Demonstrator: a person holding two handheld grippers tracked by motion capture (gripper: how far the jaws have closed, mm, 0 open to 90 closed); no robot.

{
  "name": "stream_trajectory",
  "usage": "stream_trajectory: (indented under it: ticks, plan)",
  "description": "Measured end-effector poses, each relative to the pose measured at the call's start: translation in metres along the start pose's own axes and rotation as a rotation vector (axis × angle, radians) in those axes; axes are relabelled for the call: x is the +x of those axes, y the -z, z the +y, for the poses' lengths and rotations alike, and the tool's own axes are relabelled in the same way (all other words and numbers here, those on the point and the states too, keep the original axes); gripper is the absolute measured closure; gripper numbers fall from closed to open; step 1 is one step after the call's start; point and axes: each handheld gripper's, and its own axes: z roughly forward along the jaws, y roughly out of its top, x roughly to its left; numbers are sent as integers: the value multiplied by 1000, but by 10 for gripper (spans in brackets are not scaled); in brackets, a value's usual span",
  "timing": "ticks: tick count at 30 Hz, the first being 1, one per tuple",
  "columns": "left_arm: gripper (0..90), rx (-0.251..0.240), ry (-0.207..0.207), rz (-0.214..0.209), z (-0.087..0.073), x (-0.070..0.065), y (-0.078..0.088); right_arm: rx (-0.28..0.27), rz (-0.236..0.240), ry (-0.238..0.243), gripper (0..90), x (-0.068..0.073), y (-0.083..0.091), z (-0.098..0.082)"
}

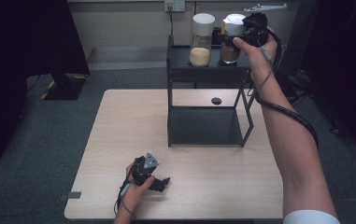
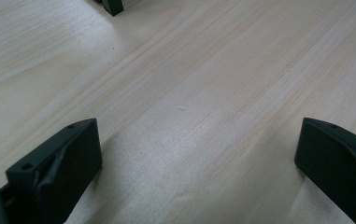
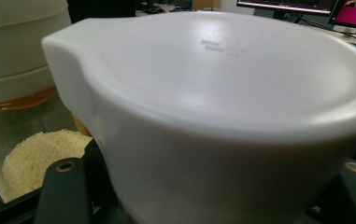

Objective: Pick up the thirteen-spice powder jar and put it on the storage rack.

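A glass jar [image 1: 230, 52] with brown contents and a white lid [image 3: 231, 79] stands on the top of a black shelf [image 1: 208, 70] at the back of the table. My right gripper [image 1: 237, 27] is shut on that lid, one jaw on either side of it; in the right gripper view the right gripper [image 3: 210, 184] has its jaws flanking the lid. Just to its left stands a second white-lidded jar [image 1: 201, 39] with pale yellow grains [image 3: 40, 154]. My left gripper [image 1: 163, 183] rests on the wooden table [image 1: 203, 186] near the front edge, open, with bare wood between its fingers [image 2: 73, 149].
The black shelf has an open lower level [image 1: 206, 126] on the tabletop, and one shelf foot [image 2: 112, 5] lies beyond the left gripper. A small dark hole [image 1: 216, 101] sits in the table behind the shelf. Dark equipment stands at both sides on the floor.
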Motion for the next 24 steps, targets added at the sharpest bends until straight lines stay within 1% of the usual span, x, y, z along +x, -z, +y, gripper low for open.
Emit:
stream_trajectory:
  ticks: [4,6,8,9,10,12,14,17,22,24]
  plan:
    - [0,0,1,1,0,0,0,3,-4,3,302,1,0,1]
    - [0,0,0,1,0,0,0,-1,0,-7,248,0,0,0]
    - [0,0,1,0,0,0,0,0,-13,1,161,2,1,1]
    - [0,0,0,0,0,0,0,4,-12,-2,128,2,1,1]
    - [0,0,1,1,0,0,0,11,-15,-8,114,2,2,2]
    - [0,0,1,1,0,0,0,7,-20,-12,84,2,4,2]
    - [0,0,1,2,0,-1,0,11,-18,-19,60,2,6,2]
    - [0,0,4,2,0,-1,0,23,-20,-12,38,3,9,4]
    - [0,0,3,3,-1,-1,0,15,-15,-21,0,7,15,2]
    - [0,0,3,3,-1,-1,1,17,-13,-10,0,9,17,1]
